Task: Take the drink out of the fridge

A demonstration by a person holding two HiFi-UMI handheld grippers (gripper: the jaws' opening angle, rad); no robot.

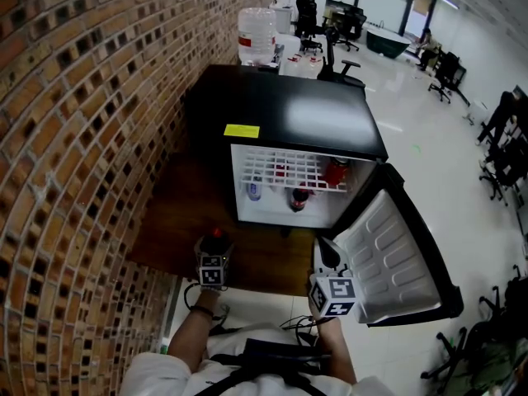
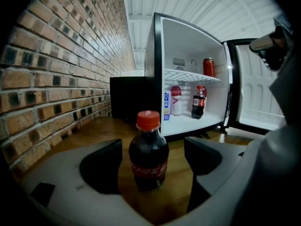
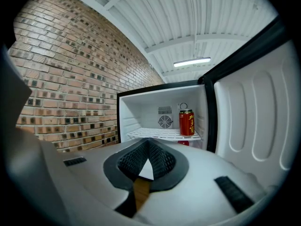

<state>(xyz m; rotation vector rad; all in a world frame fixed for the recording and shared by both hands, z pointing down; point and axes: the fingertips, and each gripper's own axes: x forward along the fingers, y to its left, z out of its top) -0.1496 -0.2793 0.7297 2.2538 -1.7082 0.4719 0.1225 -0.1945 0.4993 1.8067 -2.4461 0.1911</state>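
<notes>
**Coke bottle out on the wood, left claw wide open around it**

In the left gripper view the cola bottle (image 2: 148, 149) stood upright on the wooden floor (image 2: 94, 131) in the lower middle of the frame, out in front of the fridge (image 2: 157, 69). The left gripper (image 1: 215, 246) had its jaws spread wide on either side of the bottle. There was a clear gap on both sides, so the pads weren't pressing on it.

The right gripper (image 3: 148, 161) was the opposite. Its jaws were closed tight together with nothing in them, and it sat low in the frame pointing at the open fridge.

From the head view, the fridge sat in the middle of the picture with its door (image 1: 396, 254) swung open toward the lower right. The brick wall (image 1: 82, 139) filled the whole left side. The bottle was at the lower left of the fridge opening, just past the left gripper's marker cube.

Inside the fridge there was a red can (image 2: 209, 67) on the white wire shelf (image 2: 188, 75). Below that were another dark cola bottle (image 2: 198, 102), a pale bottle with a red cap (image 2: 175, 100) and a blue-and-white carton (image 2: 166, 106).
</notes>
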